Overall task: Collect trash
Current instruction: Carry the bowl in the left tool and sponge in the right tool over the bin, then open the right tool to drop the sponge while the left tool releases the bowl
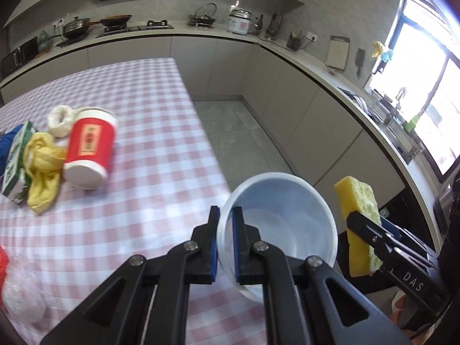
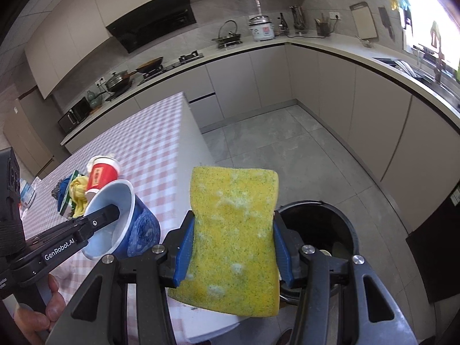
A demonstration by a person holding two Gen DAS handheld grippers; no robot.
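Note:
My left gripper (image 1: 225, 215) is shut on the rim of an empty paper cup (image 1: 281, 230), white inside and blue outside, tilted at the table's right edge; the cup also shows in the right wrist view (image 2: 138, 227). My right gripper (image 2: 233, 230) is shut on a yellow sponge (image 2: 234, 238) and holds it in the air beside a black trash bin (image 2: 330, 224) on the floor. The sponge also shows in the left wrist view (image 1: 359, 224).
On the pink checked table (image 1: 143, 100) lie a red and white cup (image 1: 89, 149), a yellow cloth (image 1: 43, 169), a green carton (image 1: 17, 161), a white cloth ring (image 1: 60, 120) and something blue (image 1: 7, 146). Kitchen counters run along the walls behind.

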